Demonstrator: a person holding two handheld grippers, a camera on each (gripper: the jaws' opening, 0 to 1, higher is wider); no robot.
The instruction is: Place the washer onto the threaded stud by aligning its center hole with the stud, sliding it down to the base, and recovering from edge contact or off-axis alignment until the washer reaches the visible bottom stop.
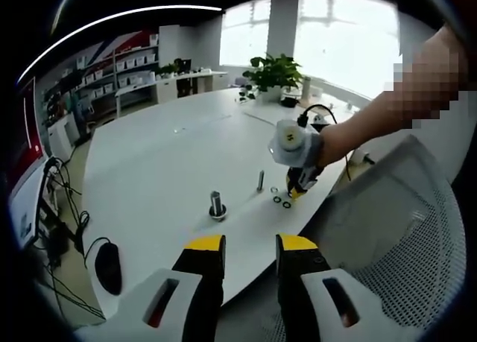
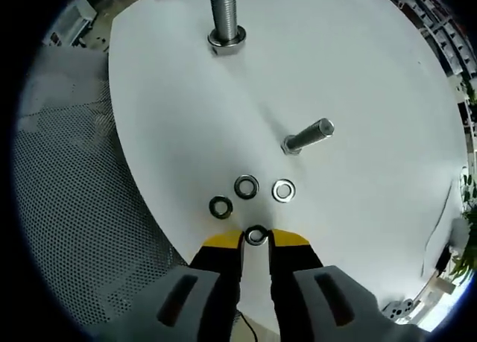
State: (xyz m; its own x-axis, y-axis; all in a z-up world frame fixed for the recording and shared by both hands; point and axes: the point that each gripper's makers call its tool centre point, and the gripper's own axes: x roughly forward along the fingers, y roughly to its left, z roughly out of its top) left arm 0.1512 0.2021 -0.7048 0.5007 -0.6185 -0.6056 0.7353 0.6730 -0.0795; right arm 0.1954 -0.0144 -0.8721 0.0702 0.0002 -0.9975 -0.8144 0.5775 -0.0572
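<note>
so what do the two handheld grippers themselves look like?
Left gripper: two black fingers with yellow tips, rising from light grey slotted housings. Right gripper: the same black, yellow-tipped fingers on grey housings; in the left gripper view a black cable loops behind it.

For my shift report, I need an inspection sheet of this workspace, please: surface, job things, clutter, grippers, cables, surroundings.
Surface: white table, clean.
Job's things: large stud and small stud upright; three loose washers lie near the table edge; a fourth washer sits between the right gripper's tips.
Clutter: mouse at the near corner.
Grippers: right gripper closed on the fourth washer; left gripper open, holding nothing.
Cables: bundle off the table's left side.
Surroundings: mesh chair, potted plant, shelves, windows.
</note>
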